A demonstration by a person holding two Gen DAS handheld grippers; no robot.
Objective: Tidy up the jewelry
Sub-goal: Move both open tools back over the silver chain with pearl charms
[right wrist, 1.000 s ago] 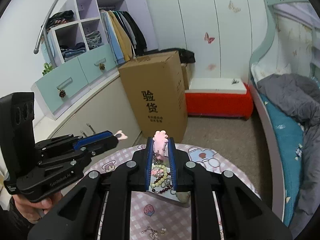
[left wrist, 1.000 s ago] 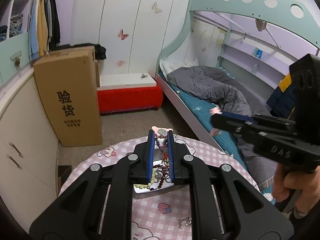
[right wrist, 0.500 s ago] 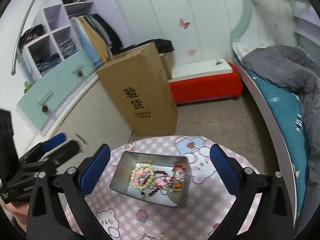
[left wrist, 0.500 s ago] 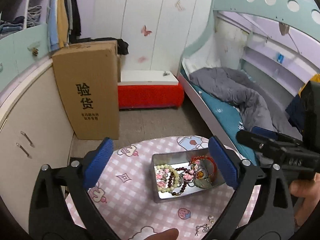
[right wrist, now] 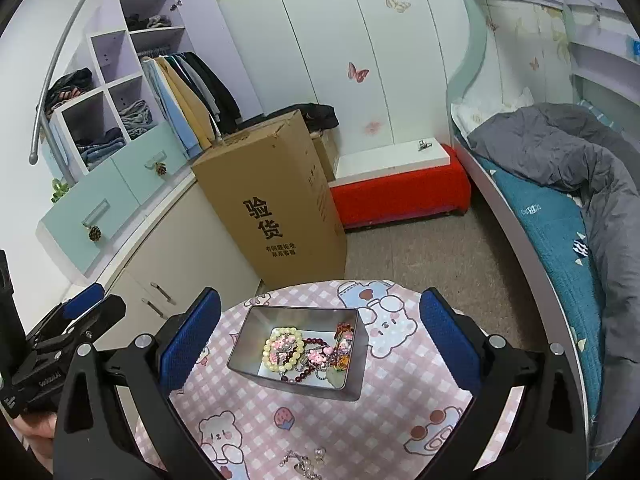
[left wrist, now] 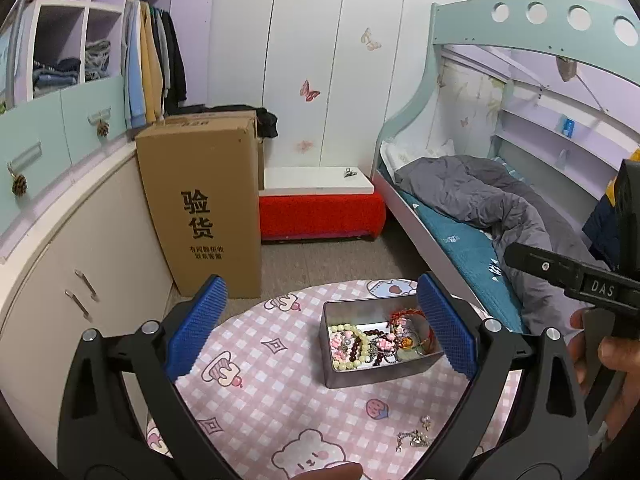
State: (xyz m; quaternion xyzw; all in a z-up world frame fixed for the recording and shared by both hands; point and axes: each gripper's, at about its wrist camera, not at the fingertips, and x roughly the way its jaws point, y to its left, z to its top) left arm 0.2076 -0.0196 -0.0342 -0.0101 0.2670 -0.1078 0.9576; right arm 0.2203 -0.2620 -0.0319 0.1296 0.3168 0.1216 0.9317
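A silver metal tin (left wrist: 372, 372) (right wrist: 248, 336) sits on a round table with a pink checked cartoon cloth (left wrist: 264, 396) (right wrist: 400, 400). Inside lie bead bracelets (left wrist: 352, 340) (right wrist: 284, 350), a red cord bracelet (left wrist: 408, 314) and small charms. A small silver chain with earrings (left wrist: 414, 436) (right wrist: 302, 460) lies loose on the cloth, nearer to me than the tin. My left gripper (left wrist: 320, 332) is open and empty above the table, the tin toward its right pad. My right gripper (right wrist: 320, 340) is also open and empty, the tin between its fingers from above.
A tall cardboard box (left wrist: 204, 204) stands on the floor behind the table, beside a red bench (left wrist: 320, 212). Cabinets and drawers (left wrist: 60, 240) run along the left, a bed with a grey duvet (left wrist: 480, 200) along the right. A hand (left wrist: 612, 360) holds the right gripper's handle.
Both grippers were shut above the tin with pink trinkets at their tips, then opened wide. Both views shifted sideways, and the tin with the jewelry now shows in full.
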